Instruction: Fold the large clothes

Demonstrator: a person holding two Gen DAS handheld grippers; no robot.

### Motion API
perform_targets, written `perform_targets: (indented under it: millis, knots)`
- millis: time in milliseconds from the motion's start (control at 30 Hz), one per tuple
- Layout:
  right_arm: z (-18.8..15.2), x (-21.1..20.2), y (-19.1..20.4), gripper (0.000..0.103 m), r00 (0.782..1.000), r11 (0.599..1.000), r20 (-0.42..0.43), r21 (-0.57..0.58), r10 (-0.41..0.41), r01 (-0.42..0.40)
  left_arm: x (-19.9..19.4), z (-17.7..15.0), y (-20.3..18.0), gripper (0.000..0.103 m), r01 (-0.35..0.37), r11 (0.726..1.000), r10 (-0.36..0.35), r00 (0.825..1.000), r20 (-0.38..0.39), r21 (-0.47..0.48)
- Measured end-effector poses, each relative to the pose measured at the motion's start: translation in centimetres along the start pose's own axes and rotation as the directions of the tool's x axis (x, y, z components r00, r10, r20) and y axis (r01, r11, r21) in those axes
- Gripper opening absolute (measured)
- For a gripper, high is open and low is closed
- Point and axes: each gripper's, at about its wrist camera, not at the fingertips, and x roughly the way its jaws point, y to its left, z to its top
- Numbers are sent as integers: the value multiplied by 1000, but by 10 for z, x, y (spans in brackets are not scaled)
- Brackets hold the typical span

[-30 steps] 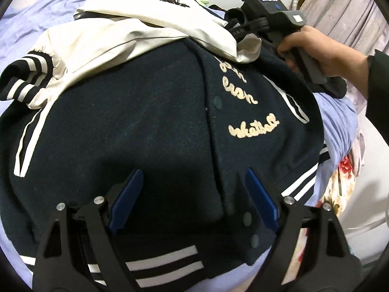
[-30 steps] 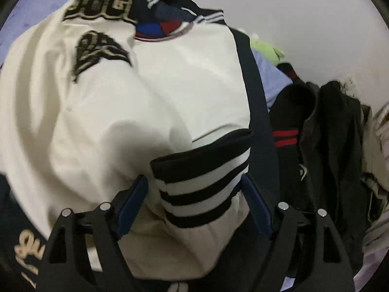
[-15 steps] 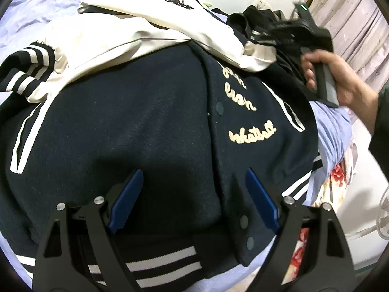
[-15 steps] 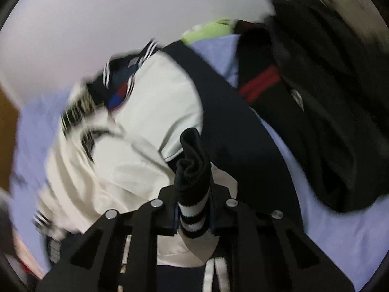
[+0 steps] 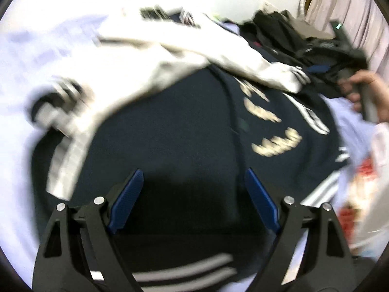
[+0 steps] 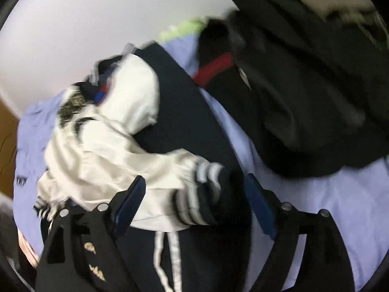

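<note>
A navy varsity jacket (image 5: pixel 175 131) with cream sleeves and cream lettering lies spread on the bed. My left gripper (image 5: pixel 192 189) is open and empty above its lower hem. In the right wrist view the jacket's cream sleeve (image 6: pixel 116 155) lies across the navy body, and its striped cuff (image 6: pixel 201 192) rests between the open fingers of my right gripper (image 6: pixel 194 194). The right gripper also shows in the left wrist view (image 5: pixel 323 69) at the far right, next to that cuff (image 5: pixel 291 77). Both views are blurred by motion.
A lilac bedsheet (image 6: pixel 316 194) covers the bed. A heap of dark clothes (image 6: pixel 304 85) with a red stripe lies at the far right of the bed. A white wall (image 6: pixel 85 24) is behind, and a curtain (image 5: pixel 345 12) hangs at the right.
My right gripper, shut on the striped cuff half a second ago, has opened and the cuff now lies on the jacket. My left gripper has pulled back a little, still open.
</note>
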Motion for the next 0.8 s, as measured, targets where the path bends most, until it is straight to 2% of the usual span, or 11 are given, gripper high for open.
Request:
perform_targets:
  millis: [67, 100, 133, 167, 200, 333, 367, 400, 667, 733, 800]
  knots:
    - [-1, -4, 18, 79, 1000, 997, 26, -71, 2, 0, -4, 4, 11, 83, -38, 999, 38, 999, 30, 1]
    - [-1, -1, 27, 56, 1000, 995, 10, -101, 8, -6, -4, 6, 19, 78, -43, 999, 44, 999, 33, -17]
    - [-4, 8, 38, 23, 999, 992, -34, -126, 9, -13, -3, 7, 29, 71, -40, 998, 41, 999, 29, -42]
    - [-9, 17, 47, 14, 998, 991, -69, -131, 10, -19, 0, 7, 36, 53, -43, 997, 44, 999, 16, -59]
    - [-11, 25, 52, 11, 996, 991, -83, -134, 13, -24, 2, 8, 41, 37, -49, 996, 49, 999, 6, -70]
    - [-33, 62, 61, 10, 987, 991, -157, -130, -13, -8, 11, 2, 57, 21, 8, 991, -13, 999, -39, -137]
    - [-39, 73, 57, 10, 984, 993, -176, -115, -29, 9, 12, -1, 55, 8, 19, 990, -27, 998, -54, -139]
    - [-43, 83, 54, 8, 981, 994, -189, -103, -50, 30, 14, -3, 53, 2, 17, 991, -27, 997, -69, -133]
    - [-47, 127, 41, 2, 948, 991, -290, -72, -130, 114, 41, -17, 65, 2, 43, 975, -89, 974, -207, -218]
    - [-48, 116, 51, 3, 950, 986, -273, -111, -153, 127, 44, -20, 66, 2, 41, 974, -89, 973, -213, -222]
    - [-54, 95, 56, 6, 961, 990, -253, -109, -109, 84, 42, -20, 67, 2, 46, 974, -92, 975, -204, -220]
